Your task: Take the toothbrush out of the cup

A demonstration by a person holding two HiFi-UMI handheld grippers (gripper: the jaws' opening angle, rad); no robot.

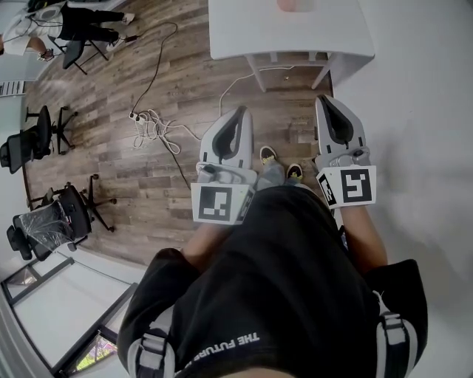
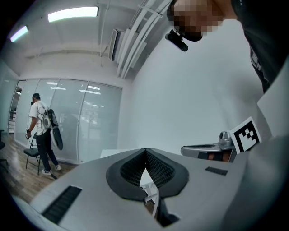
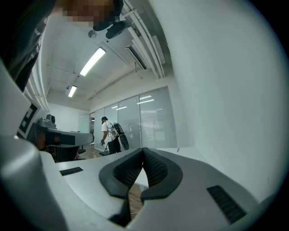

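Note:
My left gripper (image 1: 238, 112) and right gripper (image 1: 326, 100) are held side by side at waist height over the wooden floor, pointing toward a white table (image 1: 288, 33). Both are shut, with nothing between the jaws. In the left gripper view the left gripper (image 2: 145, 150) has its jaws meeting at the tips, and the same holds for the right gripper (image 3: 142, 149) in the right gripper view. A pinkish object (image 1: 294, 4), perhaps the cup, sits on the table and is cut off by the frame's top edge. No toothbrush shows in any view.
White cables and a power strip (image 1: 151, 125) lie on the floor to the left. Office chairs (image 1: 52, 218) stand at far left. A person (image 1: 66, 22) with a backpack (image 2: 43, 131) is by the glass wall. A white wall (image 1: 421, 111) runs along the right.

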